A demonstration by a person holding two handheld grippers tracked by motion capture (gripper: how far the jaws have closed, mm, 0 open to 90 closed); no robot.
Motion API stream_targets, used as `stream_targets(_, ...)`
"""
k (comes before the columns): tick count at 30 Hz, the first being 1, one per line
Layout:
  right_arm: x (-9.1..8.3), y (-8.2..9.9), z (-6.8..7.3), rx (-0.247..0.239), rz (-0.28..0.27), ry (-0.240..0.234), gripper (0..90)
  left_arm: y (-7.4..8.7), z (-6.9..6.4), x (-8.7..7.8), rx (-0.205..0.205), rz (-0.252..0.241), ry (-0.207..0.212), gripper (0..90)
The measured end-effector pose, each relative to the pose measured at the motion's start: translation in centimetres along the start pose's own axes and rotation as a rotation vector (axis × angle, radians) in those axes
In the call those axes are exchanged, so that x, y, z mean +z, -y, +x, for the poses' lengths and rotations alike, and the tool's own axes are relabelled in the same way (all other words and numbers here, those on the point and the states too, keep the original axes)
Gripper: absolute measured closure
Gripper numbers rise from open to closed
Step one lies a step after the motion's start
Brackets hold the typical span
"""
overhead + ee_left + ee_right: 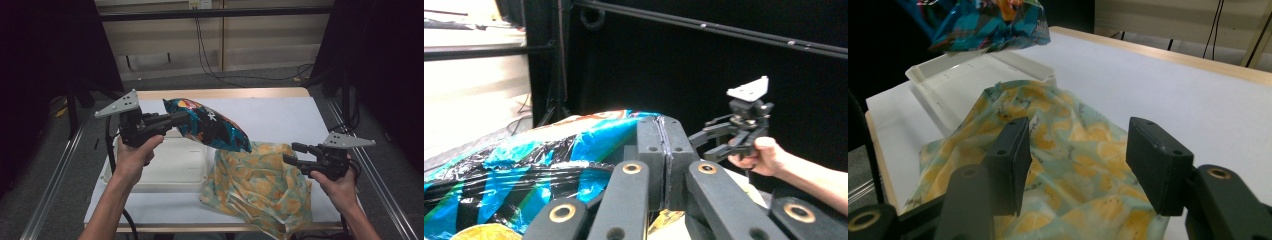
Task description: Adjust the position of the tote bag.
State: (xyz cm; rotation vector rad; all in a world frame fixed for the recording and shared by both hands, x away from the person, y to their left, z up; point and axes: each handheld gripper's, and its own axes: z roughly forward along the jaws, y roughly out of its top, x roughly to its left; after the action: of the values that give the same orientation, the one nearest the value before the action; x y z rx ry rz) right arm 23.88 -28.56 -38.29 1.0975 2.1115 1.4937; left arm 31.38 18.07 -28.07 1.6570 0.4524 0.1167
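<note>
A blue and black crinkly snack bag (212,126) hangs in the air, slanting down to the right. My left gripper (176,119) is shut on its upper left end. In the left gripper view the two jaws are pressed together (664,150) with the bag (524,165) spreading out to their left. The bag's lower end reaches over a yellow and green lemon-print cloth bag (260,185) lying crumpled at the table's front right. My right gripper (291,152) is open just right of the cloth's top. Its own view shows the jaws wide apart (1078,160) above the cloth (1068,125), holding nothing.
A shallow white tray (170,167) lies on the white table top (280,115) under my left hand, touching the cloth's left side. The cloth hangs over the table's front edge. Dark curtains stand at both sides, and cables run along the floor behind.
</note>
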Motion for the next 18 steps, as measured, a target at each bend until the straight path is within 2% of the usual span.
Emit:
stream_targets(3,-0.5,0.4,0.3,0.002,-0.005,0.004,42.9,0.0,0.6,-0.8,0.0,0.02,-0.04,89.4)
stream_targets(10,-1.4,1.0,1.7,-0.001,-0.015,0.003,41.6,0.1,2.1,-2.4,-0.01,0.065,-0.091,89.4)
stream_targets(13,-1.7,1.2,2.4,0.005,-0.018,-0.007,39.3,0.1,2.7,-2.9,-0.009,0.081,-0.101,89.3)
stream_targets(18,-2.3,1.6,3.2,0.021,-0.045,-0.009,29.6,0.5,3.6,-3.8,-0.012,0.111,-0.141,89.3)
